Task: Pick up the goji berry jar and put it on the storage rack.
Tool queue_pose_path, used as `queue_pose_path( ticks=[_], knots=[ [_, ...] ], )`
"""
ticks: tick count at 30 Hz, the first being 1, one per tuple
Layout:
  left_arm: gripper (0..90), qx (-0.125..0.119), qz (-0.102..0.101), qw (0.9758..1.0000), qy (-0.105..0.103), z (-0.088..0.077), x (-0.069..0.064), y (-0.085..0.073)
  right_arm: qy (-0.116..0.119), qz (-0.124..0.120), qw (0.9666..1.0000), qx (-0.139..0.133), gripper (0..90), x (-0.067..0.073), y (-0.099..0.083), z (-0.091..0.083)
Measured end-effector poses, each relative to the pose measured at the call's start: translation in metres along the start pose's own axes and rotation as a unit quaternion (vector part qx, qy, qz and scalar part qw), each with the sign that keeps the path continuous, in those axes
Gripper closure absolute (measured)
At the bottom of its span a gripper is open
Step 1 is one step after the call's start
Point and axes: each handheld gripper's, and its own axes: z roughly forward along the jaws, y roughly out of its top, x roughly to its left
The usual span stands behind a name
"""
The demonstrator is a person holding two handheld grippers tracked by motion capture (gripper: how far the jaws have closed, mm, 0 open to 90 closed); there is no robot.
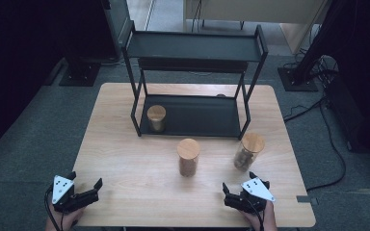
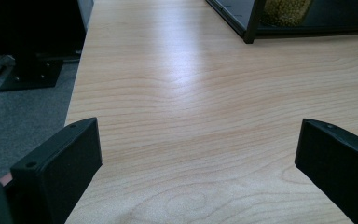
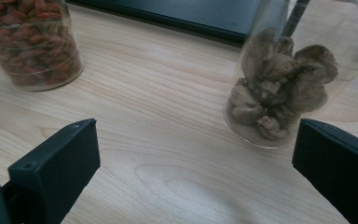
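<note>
While no label or writing is legible, left claw point(image 1: 84, 188) gapes wide, empty, over bare tabletop point(image 1: 139, 192). Right claw point(image 1: 238, 188) likewise gapes empty; ahead left stands red-berry jar point(image 3: 30, 44), just ahead right brown-chunk jar point(image 3: 284, 88), both cork-lidded.

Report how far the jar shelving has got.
Done, by the look of it: one jar stands on the rack's lower shelf. In hand: nothing; the left claw and right claw rest open near the table's front edge. Left: the red-filled jar and the brown-filled jar stand on the table.
</note>
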Motion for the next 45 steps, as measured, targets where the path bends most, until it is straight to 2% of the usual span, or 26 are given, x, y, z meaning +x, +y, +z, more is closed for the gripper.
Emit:
queue_pose_path(
  ticks=[45],
  knots=[
    [0.5, 0.002, 0.003, 1.0, -0.003, 0.0, 0.0, 0.0, 0.038, -0.015, 0.9992, -0.002, 0.0, 0.037, 0.01, 0.013]
  ],
)
